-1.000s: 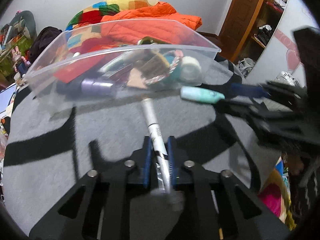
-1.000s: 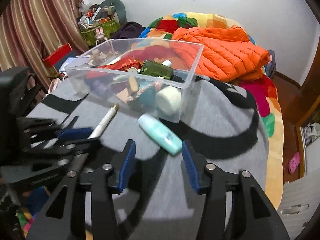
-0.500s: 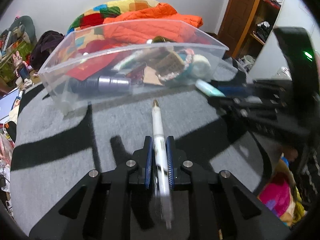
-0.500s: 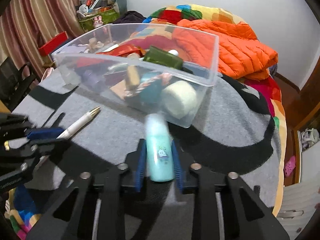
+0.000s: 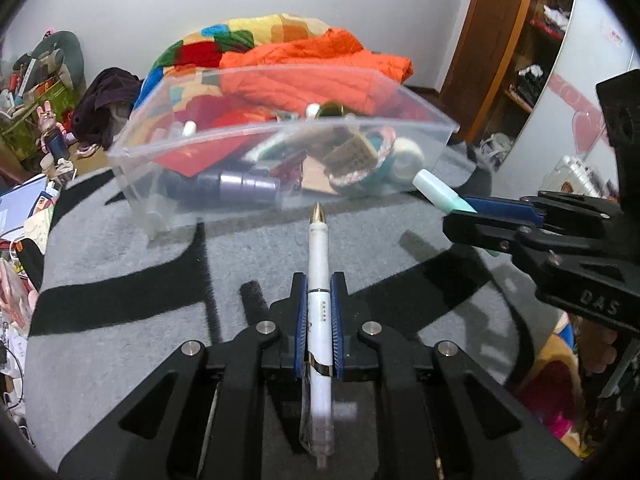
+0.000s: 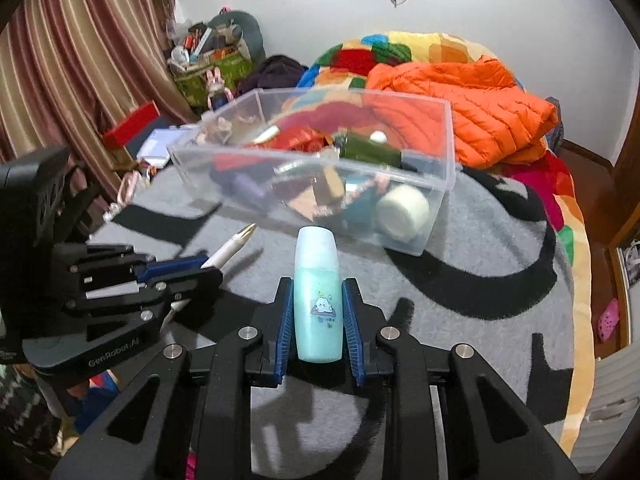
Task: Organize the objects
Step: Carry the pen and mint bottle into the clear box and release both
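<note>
Since the earlier frames both grippers have risen off the grey-and-black patterned blanket (image 6: 500,264), each carrying its item; a second ago the mint-green plastic bottle (image 6: 318,300) lay loose on the blanket. Left gripper (image 5: 319,316) is closed on the white pen with gold tip (image 5: 318,280), tip pointing forward toward the clear rectangular plastic bin (image 5: 280,152). Right gripper (image 6: 317,320) is clamped on the bottle's lower body, cap end forward, just short of the bin's near wall. Bin sits on the blanket, holding mixed cosmetics, among them a purple-banded dark tube (image 5: 224,188) and a pale round jar (image 6: 402,212). Orange quilted jacket (image 6: 460,108) lies behind the bin.
</note>
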A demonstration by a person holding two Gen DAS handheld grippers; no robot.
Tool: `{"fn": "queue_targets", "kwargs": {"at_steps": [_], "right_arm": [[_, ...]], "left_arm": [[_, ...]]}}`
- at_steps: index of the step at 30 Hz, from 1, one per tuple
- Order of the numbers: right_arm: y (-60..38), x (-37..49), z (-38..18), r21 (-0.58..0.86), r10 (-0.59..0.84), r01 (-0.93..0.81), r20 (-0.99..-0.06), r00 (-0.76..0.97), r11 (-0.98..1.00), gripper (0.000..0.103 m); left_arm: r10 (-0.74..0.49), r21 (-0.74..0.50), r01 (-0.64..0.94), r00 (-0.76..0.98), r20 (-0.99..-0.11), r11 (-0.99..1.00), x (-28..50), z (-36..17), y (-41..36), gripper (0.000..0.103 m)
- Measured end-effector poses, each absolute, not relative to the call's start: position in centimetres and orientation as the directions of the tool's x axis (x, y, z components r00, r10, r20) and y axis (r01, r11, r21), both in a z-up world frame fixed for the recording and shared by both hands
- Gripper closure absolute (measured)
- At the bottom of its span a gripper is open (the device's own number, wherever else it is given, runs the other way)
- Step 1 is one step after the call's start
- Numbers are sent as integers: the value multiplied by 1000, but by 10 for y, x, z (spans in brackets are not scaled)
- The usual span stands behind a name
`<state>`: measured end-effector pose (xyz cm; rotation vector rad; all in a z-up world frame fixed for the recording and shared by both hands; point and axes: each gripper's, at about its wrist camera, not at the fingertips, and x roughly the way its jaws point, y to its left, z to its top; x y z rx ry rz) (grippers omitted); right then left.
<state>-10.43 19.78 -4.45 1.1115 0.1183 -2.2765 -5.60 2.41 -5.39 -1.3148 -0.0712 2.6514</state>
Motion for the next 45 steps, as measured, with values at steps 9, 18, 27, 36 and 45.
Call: {"fn": "queue_targets", "kwargs": {"at_steps": [9, 18, 27, 36, 45], "right_arm": [[200, -117, -11, 194, -490, 512, -682, -542, -837, 81], [198, -134, 16, 180, -478, 483, -628, -614, -857, 81], [188, -165, 16, 159, -442, 452, -631, -637, -878, 81], [165, -196, -10, 160, -431, 456, -684, -589, -876, 81], [138, -203, -22, 202, -472, 491, -708, -525, -848, 80]], "left_arm": [[207, -146, -147, -701, -682, -978, -46, 0, 18, 93], [207, -152, -144, -766, -608, -978, -60, 38, 7, 93], [193, -178, -109, -798, -570, -978, -97, 61, -9, 93], [217, -217, -107, -786, -579, -970, -140, 57, -10, 93], [203, -248, -43, -718, -666, -968, -163, 18, -26, 92]]}}
